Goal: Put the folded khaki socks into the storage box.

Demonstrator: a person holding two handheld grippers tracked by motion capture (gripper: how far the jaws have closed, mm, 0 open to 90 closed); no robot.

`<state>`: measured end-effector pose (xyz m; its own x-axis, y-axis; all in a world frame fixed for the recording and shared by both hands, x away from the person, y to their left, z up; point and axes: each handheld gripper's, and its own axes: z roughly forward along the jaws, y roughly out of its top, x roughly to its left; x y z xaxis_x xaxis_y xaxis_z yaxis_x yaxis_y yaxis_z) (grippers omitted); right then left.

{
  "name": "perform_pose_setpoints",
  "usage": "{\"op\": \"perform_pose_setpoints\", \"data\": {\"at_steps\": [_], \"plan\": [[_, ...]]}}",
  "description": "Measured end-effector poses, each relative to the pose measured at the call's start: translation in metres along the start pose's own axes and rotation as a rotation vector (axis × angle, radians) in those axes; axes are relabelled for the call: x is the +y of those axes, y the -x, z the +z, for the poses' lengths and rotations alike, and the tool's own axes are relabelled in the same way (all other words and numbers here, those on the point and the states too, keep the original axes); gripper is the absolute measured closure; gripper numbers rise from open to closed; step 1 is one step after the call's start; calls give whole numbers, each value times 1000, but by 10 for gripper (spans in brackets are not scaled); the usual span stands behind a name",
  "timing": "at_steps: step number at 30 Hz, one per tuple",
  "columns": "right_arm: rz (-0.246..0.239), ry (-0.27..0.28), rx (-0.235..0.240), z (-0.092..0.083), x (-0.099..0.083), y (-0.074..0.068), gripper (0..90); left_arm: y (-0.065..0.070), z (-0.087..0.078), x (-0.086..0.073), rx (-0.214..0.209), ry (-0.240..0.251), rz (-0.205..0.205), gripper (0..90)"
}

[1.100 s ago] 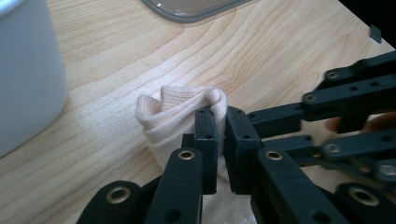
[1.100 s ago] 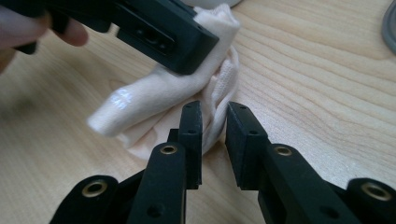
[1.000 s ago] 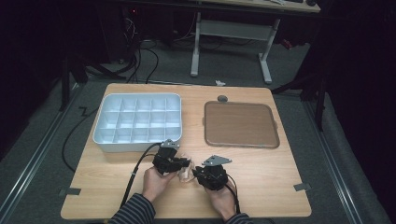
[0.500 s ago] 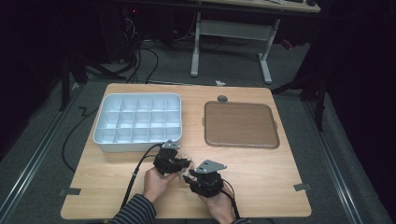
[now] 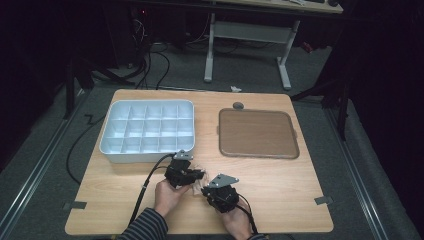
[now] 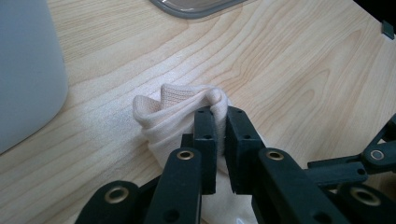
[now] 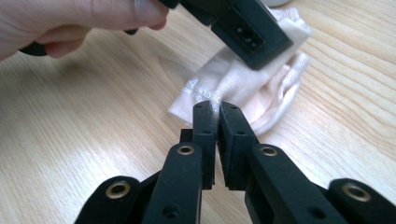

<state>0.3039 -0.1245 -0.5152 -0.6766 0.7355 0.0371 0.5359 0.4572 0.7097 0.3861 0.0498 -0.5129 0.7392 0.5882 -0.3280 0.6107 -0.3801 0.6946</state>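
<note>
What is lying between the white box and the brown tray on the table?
Nothing: in the high view only bare table shows between the box and the tray. The sock lies nearer the person, at the grippers.

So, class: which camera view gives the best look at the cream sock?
The left gripper view: the sock lies close and sharp, its ribbed cuff bunched up. The right gripper view shows its other end, partly covered. In the high view it is a small pale patch.
</note>
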Motion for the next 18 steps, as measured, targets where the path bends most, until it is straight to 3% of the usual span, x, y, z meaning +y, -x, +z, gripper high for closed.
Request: {"op": "perform_pose_setpoints", "data": {"at_steps": [14,16,18], "plan": [[6,-27,7,2,-12,9,869,2,8,0,13,1,34,842],[16,-29,14,2,-12,10,869,4,7,0,20,1,49,834],[34,-30,23,2,-12,11,868,10,4,0,41,-1,99,826]]}}
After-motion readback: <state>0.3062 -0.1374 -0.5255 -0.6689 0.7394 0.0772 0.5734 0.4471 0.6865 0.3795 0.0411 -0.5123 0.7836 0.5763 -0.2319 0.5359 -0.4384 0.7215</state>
